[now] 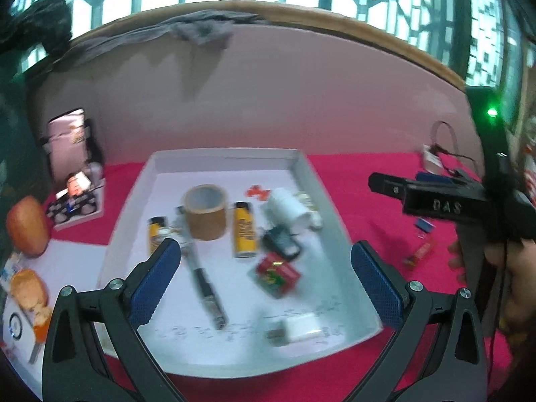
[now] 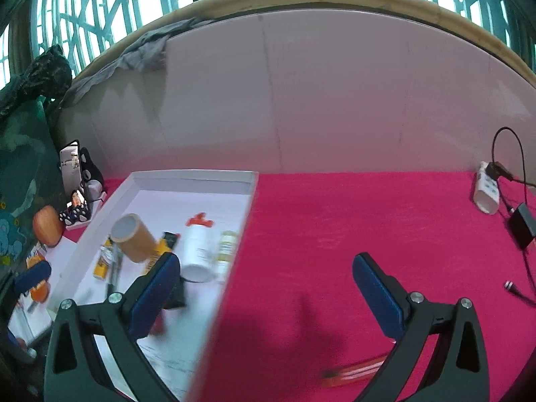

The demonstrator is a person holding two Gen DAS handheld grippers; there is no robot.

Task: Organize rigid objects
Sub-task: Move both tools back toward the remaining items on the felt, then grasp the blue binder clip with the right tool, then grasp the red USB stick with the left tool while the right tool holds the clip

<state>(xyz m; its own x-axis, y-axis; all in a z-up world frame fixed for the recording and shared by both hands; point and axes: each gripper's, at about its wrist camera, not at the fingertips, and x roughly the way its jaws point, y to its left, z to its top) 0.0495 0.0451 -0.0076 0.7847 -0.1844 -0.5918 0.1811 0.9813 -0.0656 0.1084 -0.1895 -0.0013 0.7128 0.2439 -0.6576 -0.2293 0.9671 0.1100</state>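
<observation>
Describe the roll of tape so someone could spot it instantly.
Find the white tray on the pink cloth. The tape roll stands near its middle, between two yellow tubes. It is the only brown hollow ring there.

Red packet (image 2: 355, 373) blurred, partly behind right claw (image 2: 268, 284)

A shallow white cardboard tray (image 1: 303, 167) on pink cloth holds a brown tape roll (image 1: 205, 211) upright at centre — two yellow tubes (image 1: 244, 229) beside it, a black pen (image 1: 204, 284) lying nearer.
</observation>
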